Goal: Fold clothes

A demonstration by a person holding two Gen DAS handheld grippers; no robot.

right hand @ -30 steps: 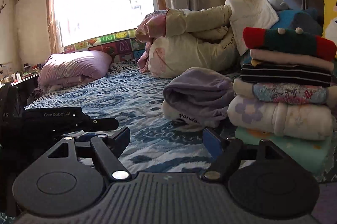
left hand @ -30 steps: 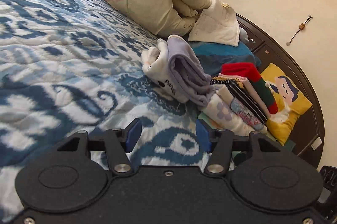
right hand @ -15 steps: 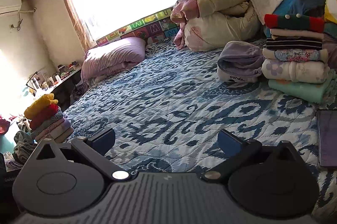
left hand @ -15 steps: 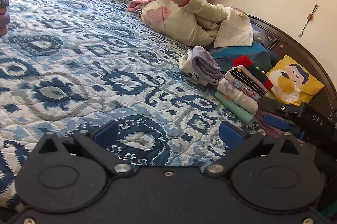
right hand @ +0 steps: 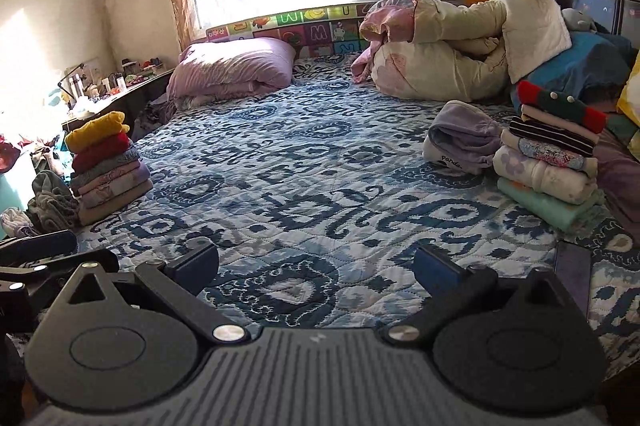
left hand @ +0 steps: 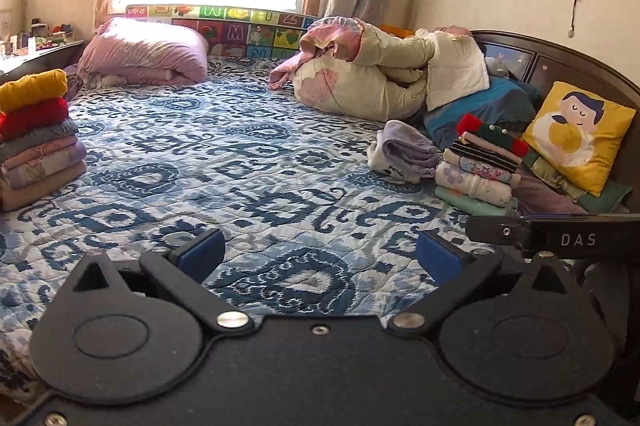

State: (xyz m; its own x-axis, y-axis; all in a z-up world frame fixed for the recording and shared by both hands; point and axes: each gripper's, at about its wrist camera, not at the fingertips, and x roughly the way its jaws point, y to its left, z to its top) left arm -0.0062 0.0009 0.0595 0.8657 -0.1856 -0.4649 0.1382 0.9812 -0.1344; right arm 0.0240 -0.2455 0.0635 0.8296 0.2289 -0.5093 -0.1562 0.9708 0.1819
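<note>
A folded lilac and white garment lies on the blue patterned quilt beside a stack of folded clothes near the headboard. A second stack of folded clothes, topped with yellow and red, stands at the quilt's left edge. My left gripper is open over the near part of the bed and holds nothing. Equally open with nothing in it, my right gripper hovers low over the quilt. Both are far back from the clothes.
Rolled duvets lie at the back: a purple one and a cream one. A yellow cushion leans on the dark headboard. Unfolded clothes lie off the bed's left edge. A dark flat phone-like object rests on the quilt at right.
Both grippers have drawn back from the lilac garment and stack toward the foot of the bed and lifted their view; their jaws have spread wider.
</note>
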